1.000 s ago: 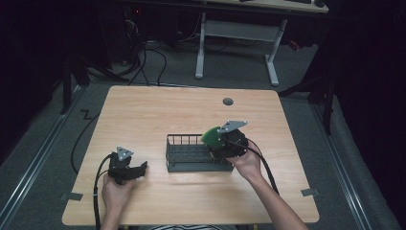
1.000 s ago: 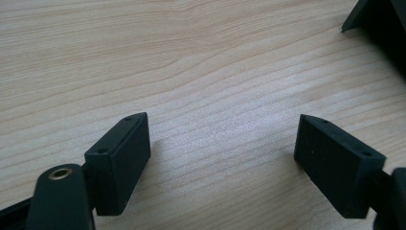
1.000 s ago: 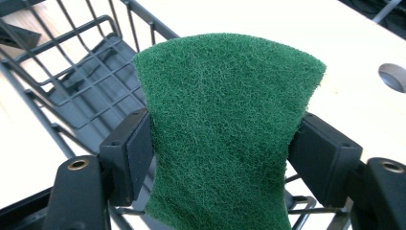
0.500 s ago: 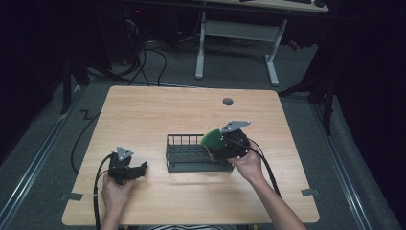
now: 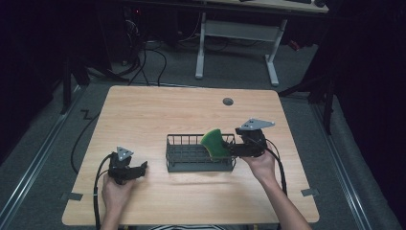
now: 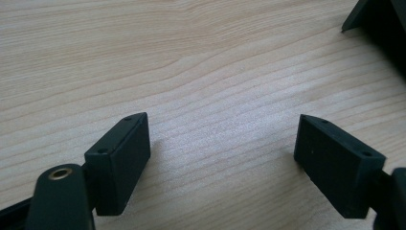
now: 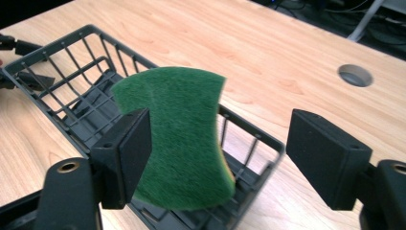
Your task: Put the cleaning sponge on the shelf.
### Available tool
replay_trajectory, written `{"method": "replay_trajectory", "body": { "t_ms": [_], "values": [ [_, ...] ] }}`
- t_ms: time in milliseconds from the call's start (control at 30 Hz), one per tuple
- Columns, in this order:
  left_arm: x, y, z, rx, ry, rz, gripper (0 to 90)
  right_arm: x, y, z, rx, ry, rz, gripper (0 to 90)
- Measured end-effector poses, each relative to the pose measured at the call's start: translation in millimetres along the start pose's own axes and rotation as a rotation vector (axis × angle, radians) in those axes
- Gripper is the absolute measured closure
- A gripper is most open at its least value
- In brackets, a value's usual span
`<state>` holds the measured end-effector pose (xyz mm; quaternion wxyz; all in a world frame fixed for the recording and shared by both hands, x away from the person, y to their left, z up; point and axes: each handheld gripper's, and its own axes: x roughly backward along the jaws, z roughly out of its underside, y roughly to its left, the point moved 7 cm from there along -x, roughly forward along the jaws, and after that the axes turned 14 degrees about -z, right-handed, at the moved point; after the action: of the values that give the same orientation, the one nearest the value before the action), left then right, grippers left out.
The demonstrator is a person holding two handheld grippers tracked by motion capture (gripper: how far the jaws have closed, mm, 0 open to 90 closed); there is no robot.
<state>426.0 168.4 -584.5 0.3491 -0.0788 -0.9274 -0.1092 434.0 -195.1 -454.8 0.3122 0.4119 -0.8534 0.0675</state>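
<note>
Right claw (image 5: pixel 229 149) level at the basket's (image 5: pixel 191 160) right end — jaws spread, green sponge (image 5: pixel 214 143) upright, unpinched between them.

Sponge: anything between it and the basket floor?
Nothing visible. The green sponge stands on edge in the right end of the wire basket, with bare mesh below it. The right tongs are open, the sponge leaning by one pad.

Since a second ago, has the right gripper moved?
Yes. The right gripper has drawn back rightward, off the basket, leaving the green sponge leaning at its right end.
</note>
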Motion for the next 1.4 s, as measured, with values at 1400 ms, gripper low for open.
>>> {"method": "replay_trajectory", "body": {
  "t_ms": [1400],
  "values": [
    [0.1,0.0,0.1,0.0,-0.001,-0.004,20.4,76.4,-56.3,107.1,-0.266,-0.162,0.14,30.8]
  ]
}}
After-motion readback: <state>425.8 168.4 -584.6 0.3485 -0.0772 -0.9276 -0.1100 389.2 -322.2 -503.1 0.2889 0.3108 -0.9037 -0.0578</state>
